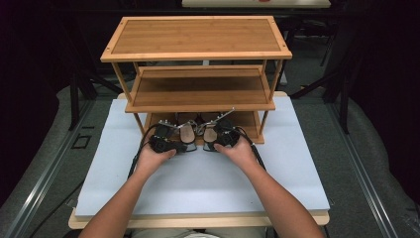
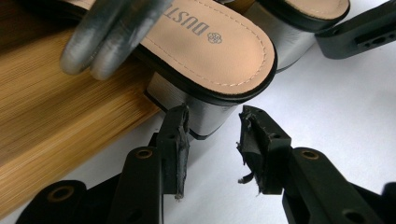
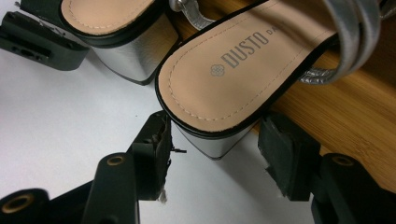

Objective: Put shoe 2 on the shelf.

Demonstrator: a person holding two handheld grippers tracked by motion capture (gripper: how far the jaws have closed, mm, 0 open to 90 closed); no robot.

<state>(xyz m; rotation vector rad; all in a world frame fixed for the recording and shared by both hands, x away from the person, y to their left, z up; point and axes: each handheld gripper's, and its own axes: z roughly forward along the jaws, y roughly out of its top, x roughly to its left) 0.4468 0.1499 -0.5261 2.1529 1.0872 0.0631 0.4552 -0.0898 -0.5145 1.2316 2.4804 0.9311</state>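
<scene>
Heels straight ahead of both claws, jaws standing apart

Heels are what my next move turns on. Two sandals sit side by side on the bottom shelf of the bamboo rack, toes pointing into the rack, heels hanging over the shelf's front edge above the white bench. Each sandal's long axis runs away from me, roughly in line with the claw behind it.

In the left gripper view, my left claw is spread, and the silver block heel of the left sandal lies dead ahead between the jaw tips; the left tip looks to be touching the heel's side, the right tip stands just clear. In the right gripper view, my right claw is spread wider, and the right sandal has its heel between the tips, nearer the left one, with neither tip clearly touching.

Each hand is nearer its own sandal, so I would judge no crossing is needed: a small push forward, then a squeeze across the heel's width, should take both.
</scene>
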